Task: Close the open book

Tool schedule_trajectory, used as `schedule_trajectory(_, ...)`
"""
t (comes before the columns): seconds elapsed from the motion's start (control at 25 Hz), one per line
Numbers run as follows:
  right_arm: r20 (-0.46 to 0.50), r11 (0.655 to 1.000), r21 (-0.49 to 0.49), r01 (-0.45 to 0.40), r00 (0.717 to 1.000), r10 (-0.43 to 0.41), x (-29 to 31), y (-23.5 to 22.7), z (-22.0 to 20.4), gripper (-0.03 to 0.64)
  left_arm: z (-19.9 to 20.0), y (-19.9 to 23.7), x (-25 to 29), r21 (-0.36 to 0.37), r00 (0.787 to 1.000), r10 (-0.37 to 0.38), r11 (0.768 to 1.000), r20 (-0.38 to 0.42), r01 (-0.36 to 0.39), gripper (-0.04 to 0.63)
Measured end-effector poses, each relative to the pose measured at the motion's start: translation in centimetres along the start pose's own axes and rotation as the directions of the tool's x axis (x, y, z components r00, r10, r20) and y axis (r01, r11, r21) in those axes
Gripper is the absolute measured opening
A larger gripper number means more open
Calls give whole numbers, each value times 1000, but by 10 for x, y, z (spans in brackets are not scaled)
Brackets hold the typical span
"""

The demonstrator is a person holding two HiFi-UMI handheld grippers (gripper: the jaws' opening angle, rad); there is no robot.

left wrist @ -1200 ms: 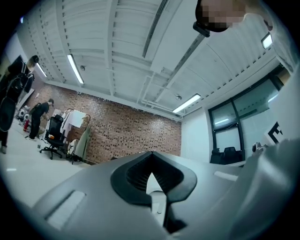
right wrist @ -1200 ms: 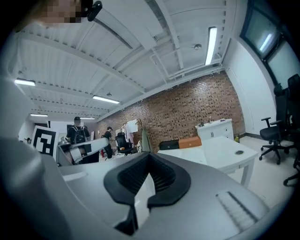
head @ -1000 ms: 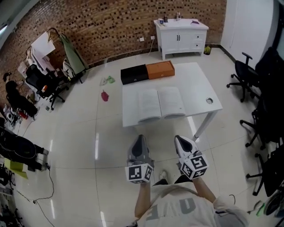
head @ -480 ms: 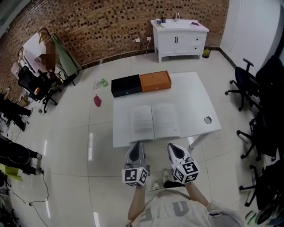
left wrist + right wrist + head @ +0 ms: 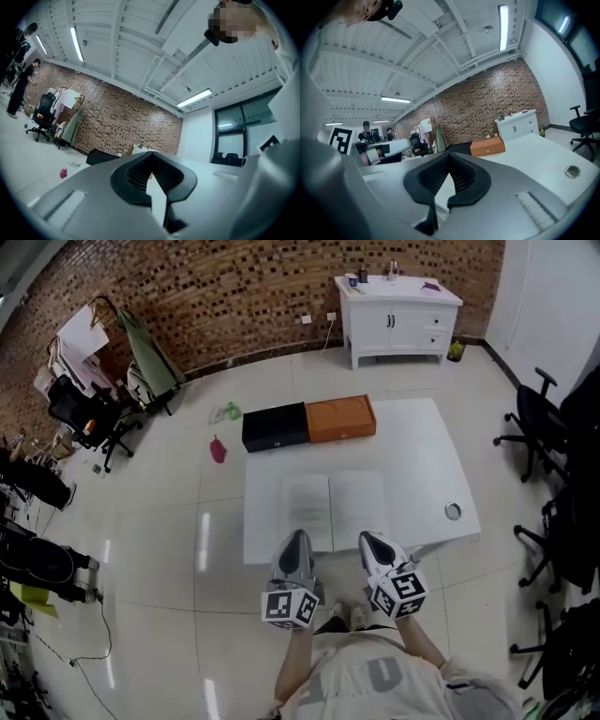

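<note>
White bench [image 5: 422, 456] carries the open book [image 5: 333, 507], which lies flat with its pages up, close to the near edge and just in front of the person [image 5: 375, 681]. Behind it, along the far edge, a black box [image 5: 274, 427] and an orange box [image 5: 339, 418] stand end to end, touching. A round cable hole [image 5: 453, 512] sits near the bench's right edge, well apart from the book.

The left claw [image 5: 296, 540] is pinched together with nothing in it; its own view shows the dark pads [image 5: 138, 174] meeting at the tip. The right claw [image 5: 369, 540] reads the same, pads together and empty. Both are held side by side at the bench's near edge, the left one before the left page, the right one before the right page. In the head view their tips overlap the book's near edge, but whether they touch the paper cannot be told.

Beyond the bench a white cabinet [image 5: 398, 310] stands against a brick wall [image 5: 234, 296], and black office chairs [image 5: 534, 427] stand on the glossy floor [image 5: 169, 549] to the right.
</note>
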State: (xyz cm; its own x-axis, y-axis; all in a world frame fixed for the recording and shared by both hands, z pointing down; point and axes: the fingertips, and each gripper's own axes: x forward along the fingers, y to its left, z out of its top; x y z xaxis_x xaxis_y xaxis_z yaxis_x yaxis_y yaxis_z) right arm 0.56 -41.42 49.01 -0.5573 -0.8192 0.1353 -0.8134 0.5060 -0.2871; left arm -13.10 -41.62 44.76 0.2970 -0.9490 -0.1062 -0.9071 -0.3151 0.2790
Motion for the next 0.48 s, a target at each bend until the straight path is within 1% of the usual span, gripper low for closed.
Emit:
schedule_trajectory(0.08,-2,1000,0,-6,1000,6,8,-2,3,5,7,-2,10,-25,999,-35,999,36,36,12)
schedule_trajectory(0.12,-2,1000,5,-8,1000,8,10,-2,3,5,10,-4,13,-62,996,-60,996,59,63,12)
schedule_trajectory(0.16,-5,1000,15,-7,1000,7,11,-3,2,5,11,-3,14,-124,994,-78,988,79,88,12)
schedule_trajectory(0.2,-9,1000,30,-4,1000,4,11,-3,1,5,11,2,14,-214,992,-84,971,97,103,14)
schedule_trajectory(0.24,-14,999,42,-1,1000,2,13,-4,-1,5,7,10,13,-323,990,-76,940,118,111,14)
schedule_trajectory(0.28,-18,999,51,2,1000,-1,15,-4,-3,5,1,22,12,-438,988,-58,892,140,114,49)
schedule_trajectory(0.32,-22,998,59,5,1000,-4,18,-5,-4,5,-9,35,10,-548,987,-31,829,157,113,99)
schedule_trajectory(0.36,-27,998,67,8,1000,-6,20,-7,-6,5,-21,48,9,-647,986,5,755,167,105,147)
schedule_trajectory(0.4,-32,997,78,11,999,-8,22,-9,-9,5,-38,61,6,-734,985,50,673,164,88,183)
schedule_trajectory(0.44,-41,996,91,14,999,-11,24,-11,-12,5,-57,73,1,-808,984,101,586,146,59,198)
schedule_trajectory(0.48,-55,995,103,19,998,-13,25,-12,-18,5,-80,85,-6,-867,982,157,497,107,15,212)
